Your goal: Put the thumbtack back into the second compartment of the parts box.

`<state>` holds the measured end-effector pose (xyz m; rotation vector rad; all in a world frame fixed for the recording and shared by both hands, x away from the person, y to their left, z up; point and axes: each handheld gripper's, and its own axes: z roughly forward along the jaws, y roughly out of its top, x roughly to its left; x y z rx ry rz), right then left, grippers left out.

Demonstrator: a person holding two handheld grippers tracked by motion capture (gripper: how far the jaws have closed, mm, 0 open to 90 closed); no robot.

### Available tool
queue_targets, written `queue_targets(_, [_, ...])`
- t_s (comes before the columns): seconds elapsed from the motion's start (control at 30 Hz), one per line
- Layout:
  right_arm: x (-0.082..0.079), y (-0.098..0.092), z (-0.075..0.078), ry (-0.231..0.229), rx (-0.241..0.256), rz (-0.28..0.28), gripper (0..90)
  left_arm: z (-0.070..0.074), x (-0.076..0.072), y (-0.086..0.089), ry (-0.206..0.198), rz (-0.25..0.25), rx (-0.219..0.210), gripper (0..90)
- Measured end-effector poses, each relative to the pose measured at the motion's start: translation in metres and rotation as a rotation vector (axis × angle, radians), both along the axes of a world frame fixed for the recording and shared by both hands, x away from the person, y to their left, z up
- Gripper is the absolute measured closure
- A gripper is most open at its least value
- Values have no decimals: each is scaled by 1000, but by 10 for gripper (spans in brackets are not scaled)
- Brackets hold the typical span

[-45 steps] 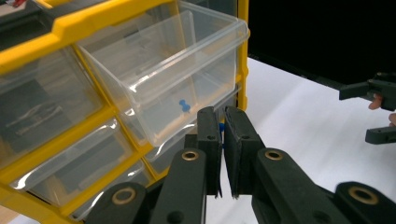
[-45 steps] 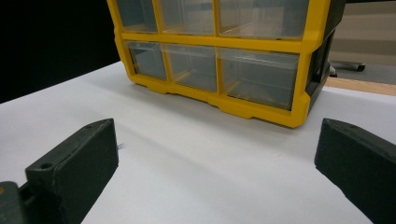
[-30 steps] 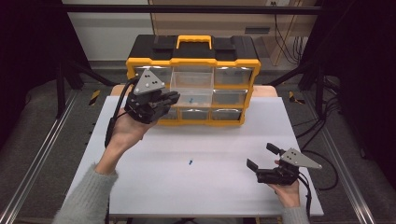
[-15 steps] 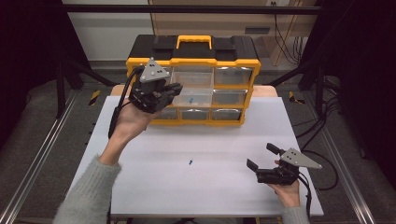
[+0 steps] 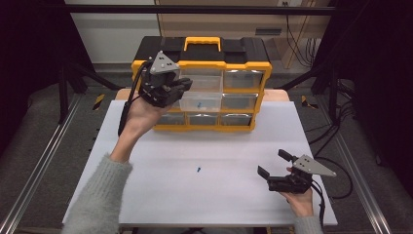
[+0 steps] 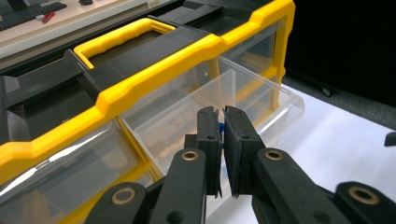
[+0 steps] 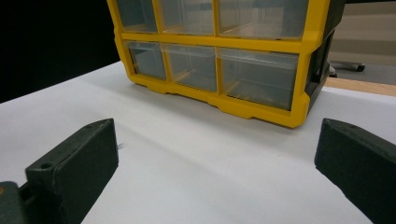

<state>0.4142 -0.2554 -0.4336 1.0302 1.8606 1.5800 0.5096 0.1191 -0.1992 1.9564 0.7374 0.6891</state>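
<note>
Overhead, the left gripper (image 5: 184, 84) hangs above the pulled-out clear plastic drawer (image 5: 200, 101) of the yellow-and-black organizer (image 5: 202, 58) — its jaws pinch a small blue piece (image 6: 221, 128), visible in the left gripper view. Another blue piece (image 5: 198, 170) lies on the smooth white table (image 5: 146, 195). The right gripper (image 5: 272, 165) rests low — jaws wide, empty.

White table (image 5: 146, 195) — wood strip showing along its far edge. Yellow-and-black drawer box (image 5: 243, 66) stands at the far edge, approx. centred, one clear drawer (image 5: 200, 100) pulled out toward the near side. Small blue bit (image 5: 198, 170) lies on the table mid-way, well apart from the box — too small to tell what it is.
</note>
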Motion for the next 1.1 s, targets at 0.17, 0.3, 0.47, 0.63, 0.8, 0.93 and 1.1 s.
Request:
queue_targets(0.17, [0,0,0,2,-4,1,3,-2,8,1,4,13,5,842])
queue_targets(0.3, [0,0,0,5,-4,5,3,-3,14,-1,4,22,11,842])
queue_targets(0.47, [0,0,0,3,-3,4,3,-6,20,-1,0,29,13,842])
queue_targets(0.63, [0,1,0,7,5,6,3,-10,25,-1,6,38,35,842])
queue_targets(0.8, [0,0,0,2,-2,3,3,-16,29,-3,6,41,35,842])
queue_targets(0.93, [0,0,0,-1,-5,3,3,-20,32,-3,17,44,50,842])
queue_targets(1.1, [0,0,0,-1,-2,1,3,-25,34,-5,19,44,66,841])
